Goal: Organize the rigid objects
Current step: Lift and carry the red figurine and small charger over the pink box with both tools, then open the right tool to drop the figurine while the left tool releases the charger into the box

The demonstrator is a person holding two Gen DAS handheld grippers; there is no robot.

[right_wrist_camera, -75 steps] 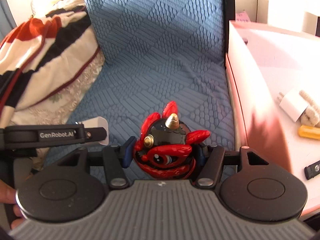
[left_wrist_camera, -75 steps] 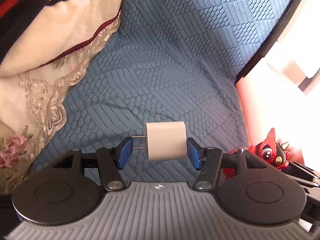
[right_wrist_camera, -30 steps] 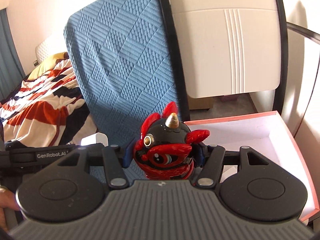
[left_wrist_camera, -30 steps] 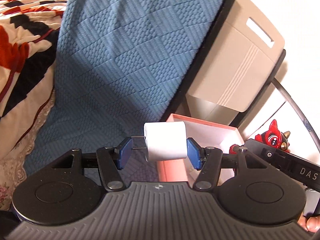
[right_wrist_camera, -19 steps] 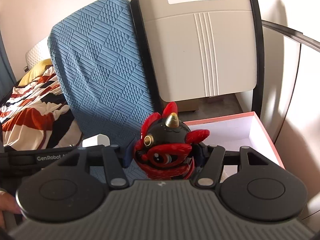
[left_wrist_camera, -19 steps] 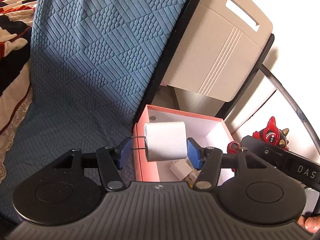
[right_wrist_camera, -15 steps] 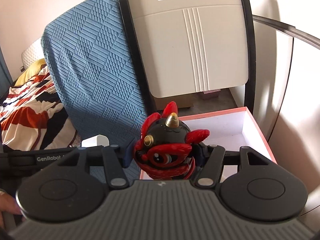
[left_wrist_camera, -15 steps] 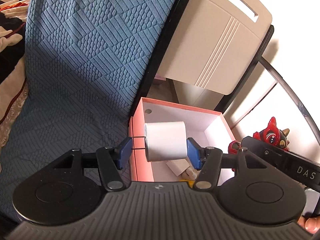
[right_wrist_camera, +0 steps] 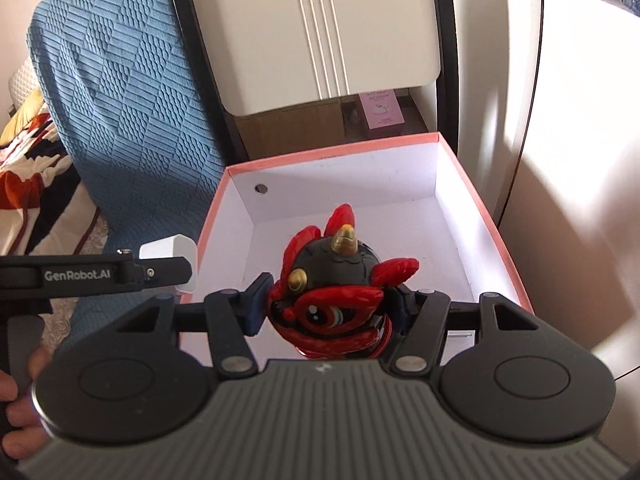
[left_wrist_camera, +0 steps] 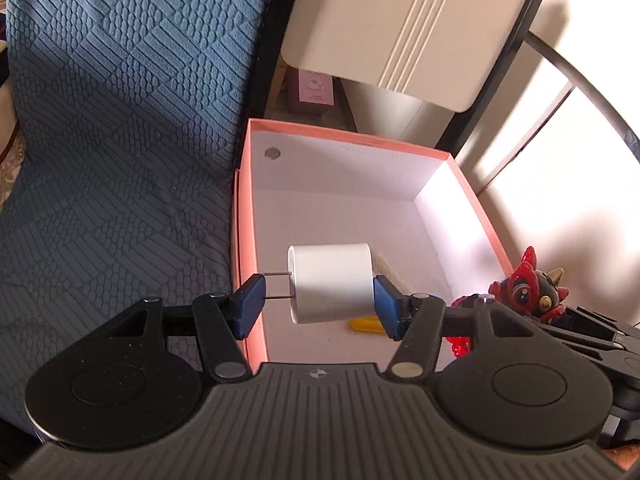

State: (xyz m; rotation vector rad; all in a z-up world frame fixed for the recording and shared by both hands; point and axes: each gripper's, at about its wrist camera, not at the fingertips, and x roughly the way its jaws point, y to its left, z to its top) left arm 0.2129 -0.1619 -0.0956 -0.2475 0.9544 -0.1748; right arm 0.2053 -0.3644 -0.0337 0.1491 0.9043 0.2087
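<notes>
Both claws now over pink box, off blue bedspread. Left claw pinching white plug; right claw pinching red toy. Drop-off likely next.

Box sits just R of the textured cover, chair back behind it. Small carton on floor behind box, under chair back. Plug adapter betw. L gripper pads, above box interior. Figurine in R gripper, over box, R of adapter.
</notes>
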